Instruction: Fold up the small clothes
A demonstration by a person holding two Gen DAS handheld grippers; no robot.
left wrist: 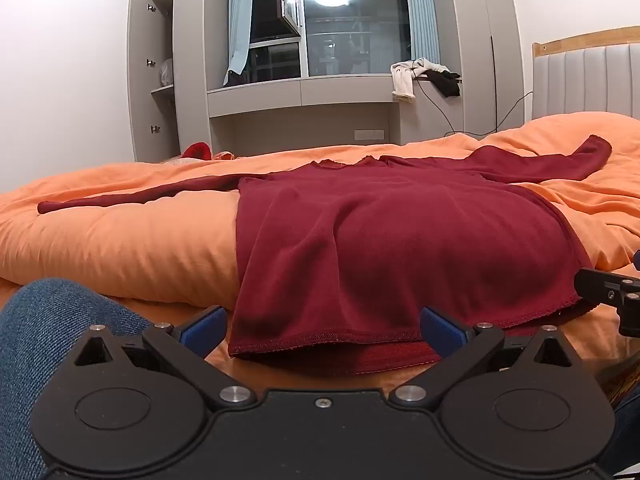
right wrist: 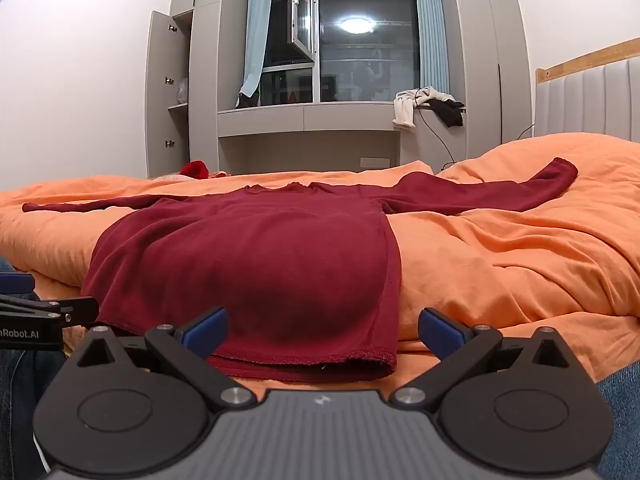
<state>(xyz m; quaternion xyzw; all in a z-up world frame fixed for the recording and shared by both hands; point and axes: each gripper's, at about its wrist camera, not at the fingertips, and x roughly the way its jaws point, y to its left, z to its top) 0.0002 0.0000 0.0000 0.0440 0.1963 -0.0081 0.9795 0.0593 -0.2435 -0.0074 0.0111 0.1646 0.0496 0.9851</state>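
A dark red long-sleeved top (left wrist: 400, 240) lies spread flat on the orange duvet (left wrist: 120, 240), sleeves stretched out to both sides, hem toward me. My left gripper (left wrist: 322, 330) stands open just short of the hem's left part, its blue pads (left wrist: 204, 326) apart and nothing between them. In the right wrist view the same top (right wrist: 260, 264) fills the middle. There my right gripper (right wrist: 322, 330) is open in front of the hem's right corner, touching nothing. Each gripper shows at the edge of the other's view: the right one (left wrist: 608, 292), the left one (right wrist: 44, 312).
A person's denim-clad leg (left wrist: 36, 340) is at lower left. Beyond the bed stand grey wardrobes (left wrist: 168, 72) with an open door, a window (left wrist: 352, 20) and a ledge with pale and dark clothes (left wrist: 424, 76). A padded headboard (left wrist: 588, 80) is at the right. Something red (left wrist: 198, 150) lies behind the bed.
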